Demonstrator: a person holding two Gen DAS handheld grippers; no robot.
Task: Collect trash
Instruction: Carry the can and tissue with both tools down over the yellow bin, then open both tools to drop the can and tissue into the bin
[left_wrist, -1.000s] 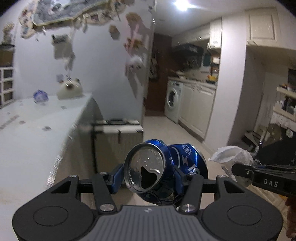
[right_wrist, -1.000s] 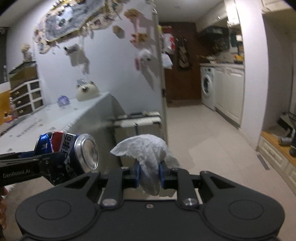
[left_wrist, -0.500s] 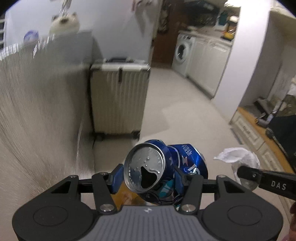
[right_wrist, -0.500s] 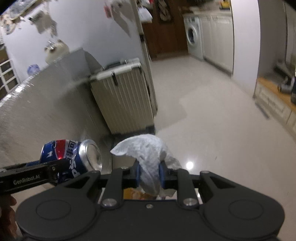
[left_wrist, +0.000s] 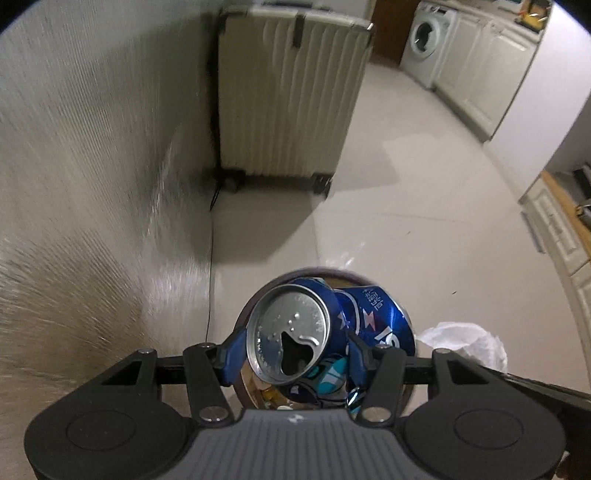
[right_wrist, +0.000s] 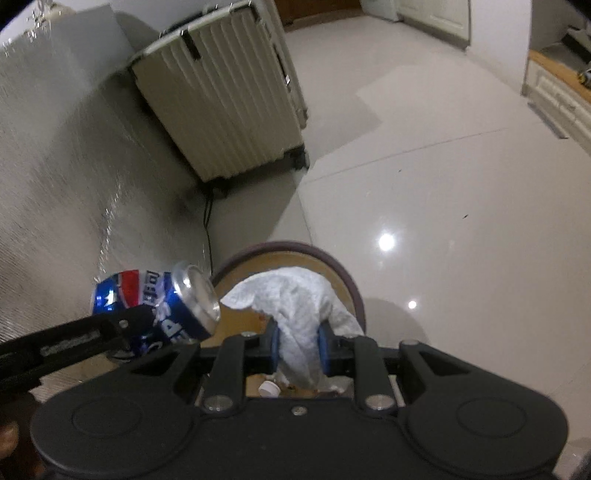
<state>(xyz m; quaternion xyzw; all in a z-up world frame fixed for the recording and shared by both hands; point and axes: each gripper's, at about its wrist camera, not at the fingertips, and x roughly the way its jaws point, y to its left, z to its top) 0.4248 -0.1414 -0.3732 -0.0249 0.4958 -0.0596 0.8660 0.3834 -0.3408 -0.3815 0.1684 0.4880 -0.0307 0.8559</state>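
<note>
My left gripper (left_wrist: 295, 350) is shut on a dented blue soda can (left_wrist: 369, 314), its silver top facing the camera. My right gripper (right_wrist: 297, 345) is shut on a crumpled white tissue (right_wrist: 295, 299). Both hang above a round brown bin (right_wrist: 347, 280) on the floor; its rim (left_wrist: 243, 384) shows around the can, with scraps inside. In the right wrist view the can (right_wrist: 155, 306) and the left gripper's finger (right_wrist: 66, 343) sit at the left, beside the bin's rim. In the left wrist view the tissue (left_wrist: 465, 343) shows at the right.
A cream ribbed suitcase (left_wrist: 288, 96) stands on the floor against a silvery ribbed counter side (left_wrist: 92, 166). A black cable (left_wrist: 211, 258) runs down the floor beside it. White cabinets and a washing machine (left_wrist: 424, 37) line the far right. Pale glossy floor tiles (right_wrist: 461, 184) spread to the right.
Both grippers dropped from counter height and tipped downward, carrying the can and the tissue. The counter top and wall left view; the floor and the brown bin came in below them.
</note>
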